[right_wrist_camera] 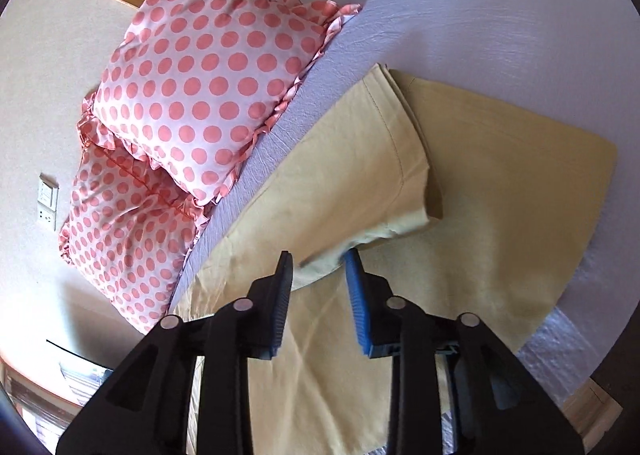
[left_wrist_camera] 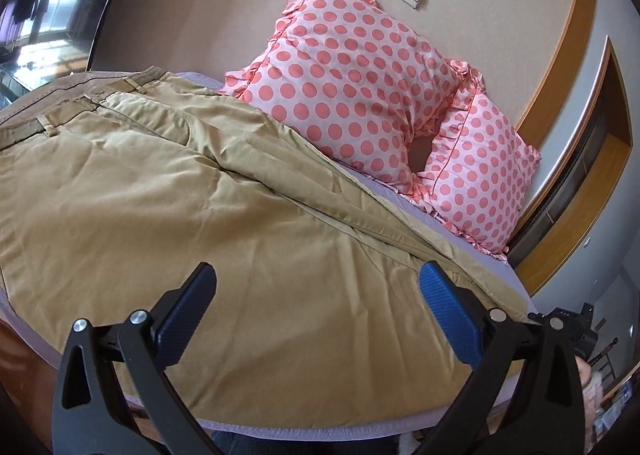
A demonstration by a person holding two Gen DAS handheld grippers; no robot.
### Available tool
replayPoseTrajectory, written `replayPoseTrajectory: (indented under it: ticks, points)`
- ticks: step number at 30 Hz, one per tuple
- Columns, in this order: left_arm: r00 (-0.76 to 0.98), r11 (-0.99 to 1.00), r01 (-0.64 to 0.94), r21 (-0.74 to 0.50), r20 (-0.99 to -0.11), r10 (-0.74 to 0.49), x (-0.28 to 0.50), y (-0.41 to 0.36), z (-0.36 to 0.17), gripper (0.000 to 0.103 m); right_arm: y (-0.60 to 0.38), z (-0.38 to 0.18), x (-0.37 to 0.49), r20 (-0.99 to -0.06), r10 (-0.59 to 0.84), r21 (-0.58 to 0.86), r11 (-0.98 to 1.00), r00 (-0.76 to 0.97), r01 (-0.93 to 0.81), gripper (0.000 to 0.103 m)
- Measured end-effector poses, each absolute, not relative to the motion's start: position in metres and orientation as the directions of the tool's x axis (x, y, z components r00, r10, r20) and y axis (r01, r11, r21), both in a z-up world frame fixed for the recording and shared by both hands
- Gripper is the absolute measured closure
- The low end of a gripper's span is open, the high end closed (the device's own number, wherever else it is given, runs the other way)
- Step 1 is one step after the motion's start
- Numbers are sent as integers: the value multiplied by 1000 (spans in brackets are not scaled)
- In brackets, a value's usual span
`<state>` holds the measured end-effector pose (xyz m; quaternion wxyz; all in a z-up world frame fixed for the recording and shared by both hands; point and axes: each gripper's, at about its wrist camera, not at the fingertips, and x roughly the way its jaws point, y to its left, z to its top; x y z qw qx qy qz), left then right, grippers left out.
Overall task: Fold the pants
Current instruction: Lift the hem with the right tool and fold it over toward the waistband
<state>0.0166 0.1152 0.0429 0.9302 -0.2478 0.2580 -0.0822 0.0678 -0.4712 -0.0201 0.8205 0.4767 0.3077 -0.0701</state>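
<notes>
While one pair of tan pants [left_wrist_camera: 192, 207] lies spread on the bed sheet [right_wrist_camera: 460, 27], my left gripper [left_wrist_camera: 316, 287] hovers over it with fingers spread wide and empty. My right gripper [right_wrist_camera: 318, 267] is partly spread around a raised leg hem. Two polka-dot pillows [left_wrist_camera: 352, 75] lean against the wall [left_wrist_camera: 208, 3].

Ahead of the left gripper [left_wrist_camera: 316, 287], with its blue pads and black arms, tan khaki pants [left_wrist_camera: 168, 191] are lying on a lavender sheet [right_wrist_camera: 460, 15]; beyond, 2 pink pillows [left_wrist_camera: 360, 67] are showing coral polka dots.
</notes>
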Motion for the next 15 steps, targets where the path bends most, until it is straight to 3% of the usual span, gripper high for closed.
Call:
replayPoseTrajectory:
  ticks: [6, 7, 8, 11, 15]
  points:
    - [859, 841, -18, -540, -439, -263, 25, 137, 53, 2, -472, -32, 88, -542, 173, 768, 500, 823, 401, 74]
    - [857, 844, -22, -535, -445, -260, 29, 138, 55, 2, -474, -33, 91, -516, 169, 778, 504, 840, 376, 93]
    - [852, 848, -26, -529, -455, -258, 34, 139, 57, 2, -476, -33, 90, -484, 173, 792, 503, 858, 346, 98]
    - [839, 858, -31, -513, -480, -257, 55, 145, 66, 2, -481, -22, 64, -331, 180, 849, 484, 926, 209, 99]
    - [825, 863, -50, -502, -508, -248, 99, 156, 76, 2, -489, -9, 28, -258, 141, 846, 511, 956, 153, 100]
